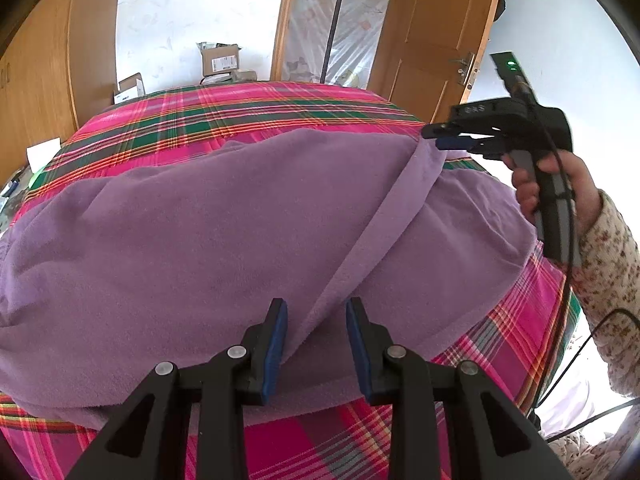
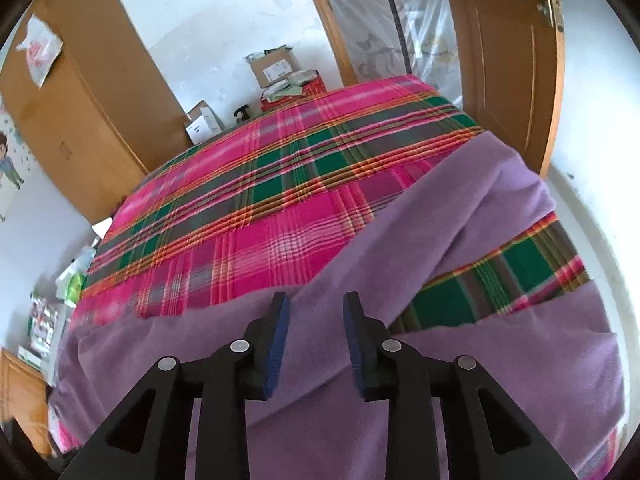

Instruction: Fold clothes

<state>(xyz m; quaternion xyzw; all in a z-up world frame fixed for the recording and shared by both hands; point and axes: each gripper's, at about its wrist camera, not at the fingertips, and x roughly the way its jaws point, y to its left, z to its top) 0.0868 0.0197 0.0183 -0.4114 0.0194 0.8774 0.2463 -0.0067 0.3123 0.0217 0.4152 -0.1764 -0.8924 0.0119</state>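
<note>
Folding a purple fleece garment (image 1: 208, 220) on a plaid bed (image 1: 256, 108): left gripper (image 1: 316, 340) and right gripper (image 2: 316, 340) hover open, hem between their fingers; each should close squarely before lifting together.

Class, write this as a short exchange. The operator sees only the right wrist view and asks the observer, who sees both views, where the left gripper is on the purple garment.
Operator: I can't see the left gripper. Where is it?
Observer: The left gripper is over the near side of the purple garment, with a raised fold between its pads. I cannot tell whether they press on it.
Operator: Does that fold come towards my side?
Observer: Yes. It runs as a narrow band across the garment, up to the tips of the right gripper.
</note>
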